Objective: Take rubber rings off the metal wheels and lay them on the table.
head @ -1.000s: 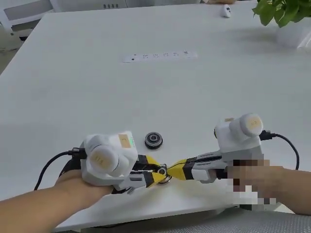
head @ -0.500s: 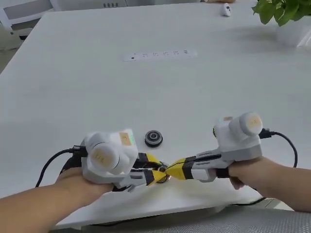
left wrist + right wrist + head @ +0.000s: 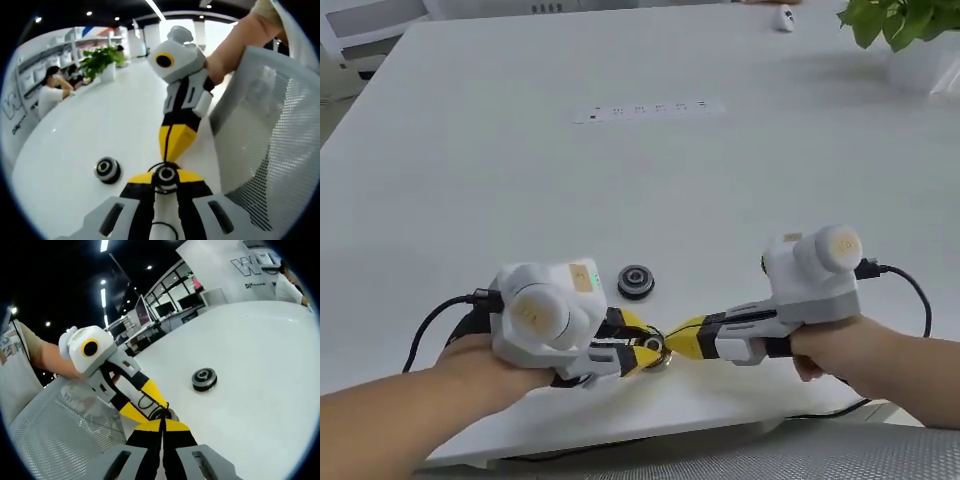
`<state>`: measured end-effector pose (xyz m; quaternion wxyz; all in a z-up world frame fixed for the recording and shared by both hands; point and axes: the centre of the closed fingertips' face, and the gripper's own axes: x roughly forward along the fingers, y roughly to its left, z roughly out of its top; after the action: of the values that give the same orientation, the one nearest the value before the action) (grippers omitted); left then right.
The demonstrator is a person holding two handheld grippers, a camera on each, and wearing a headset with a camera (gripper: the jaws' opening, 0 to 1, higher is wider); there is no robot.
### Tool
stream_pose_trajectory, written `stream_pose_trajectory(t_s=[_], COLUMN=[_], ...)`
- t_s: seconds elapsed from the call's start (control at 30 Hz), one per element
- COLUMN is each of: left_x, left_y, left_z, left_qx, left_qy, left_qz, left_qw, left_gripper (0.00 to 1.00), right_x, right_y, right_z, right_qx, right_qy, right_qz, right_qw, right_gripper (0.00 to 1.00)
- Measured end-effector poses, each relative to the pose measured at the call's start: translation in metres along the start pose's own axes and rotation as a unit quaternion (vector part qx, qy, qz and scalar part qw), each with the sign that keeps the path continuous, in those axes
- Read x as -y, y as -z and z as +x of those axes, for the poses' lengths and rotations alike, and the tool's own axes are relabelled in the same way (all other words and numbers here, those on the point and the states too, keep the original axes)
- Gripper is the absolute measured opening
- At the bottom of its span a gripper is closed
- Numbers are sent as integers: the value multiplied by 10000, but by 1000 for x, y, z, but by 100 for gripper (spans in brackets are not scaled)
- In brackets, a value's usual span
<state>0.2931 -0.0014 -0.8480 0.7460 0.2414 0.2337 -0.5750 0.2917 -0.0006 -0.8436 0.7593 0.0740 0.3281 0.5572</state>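
My left gripper (image 3: 648, 351) is shut on a small metal wheel (image 3: 658, 353) just above the table's near edge. In the left gripper view the wheel (image 3: 166, 175) sits between my yellow-tipped jaws. My right gripper (image 3: 672, 344) meets it tip to tip from the right. It is shut, and appears to pinch the thin black rubber ring (image 3: 158, 165) at the wheel's rim. A second wheel (image 3: 636, 281) with its black ring on lies flat on the white table (image 3: 720, 200), a little beyond the grippers. It also shows as the second wheel (image 3: 204, 379) in the right gripper view.
A white power strip (image 3: 648, 111) lies mid-table. A potted plant (image 3: 900, 25) stands at the far right corner, with a small white object (image 3: 786, 20) near it. A grey mesh chair (image 3: 265, 150) sits just off the near edge. A person (image 3: 50, 92) sits across the room.
Both grippers stay locked together at the held wheel. The head view has shifted slightly; the wheel on the table has not moved.
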Motion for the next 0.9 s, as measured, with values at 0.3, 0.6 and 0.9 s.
stream_pose_trajectory(t_s=[0.3,0.6,0.9], left_x=[7,8,5], left_y=[-3,-9,-9], left_z=[-5,-13,-27], left_qx=[5,148,181], left_qy=[205,252,174], left_qz=[-21,-138,-271], left_qw=[9998,9995,9993], left_gripper=[25,30,37], right_x=[0,-1,-2], right_y=[1,0,-3], right_z=[0,-1,-3], right_qx=[-42,-22,0], right_qy=[-11,-13,-44], right_qz=[-21,-24,-39], right_qw=[10000,10000,10000], right_gripper=[0,0,0])
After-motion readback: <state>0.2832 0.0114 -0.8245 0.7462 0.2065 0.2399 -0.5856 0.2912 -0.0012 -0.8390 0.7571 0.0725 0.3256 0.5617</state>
